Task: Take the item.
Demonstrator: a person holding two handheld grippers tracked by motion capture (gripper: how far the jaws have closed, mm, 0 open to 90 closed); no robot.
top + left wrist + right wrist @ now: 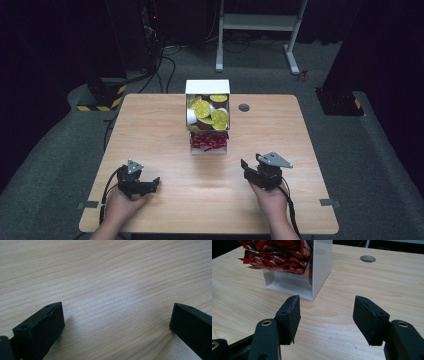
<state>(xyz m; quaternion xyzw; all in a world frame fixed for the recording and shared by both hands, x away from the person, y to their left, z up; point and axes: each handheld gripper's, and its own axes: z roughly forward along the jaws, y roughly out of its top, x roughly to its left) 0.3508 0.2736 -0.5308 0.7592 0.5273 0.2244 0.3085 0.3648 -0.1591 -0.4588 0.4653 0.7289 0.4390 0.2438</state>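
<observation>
A white two-tier box stands at the middle back of the wooden table. Its upper tier holds several yellow-lidded cups; its lower tier holds red sachets. My left gripper rests low at the front left, held by a hand, with its jaws pointing right. In the left gripper view it stands open over bare wood. My right gripper hovers at the front right, aimed toward the box. In the right gripper view it is open and empty, with the red sachets and the box wall ahead.
A round cable hole sits in the tabletop right of the box, also seen as the hole in the right gripper view. Beyond the table are a white desk frame and dark stands on grey carpet.
</observation>
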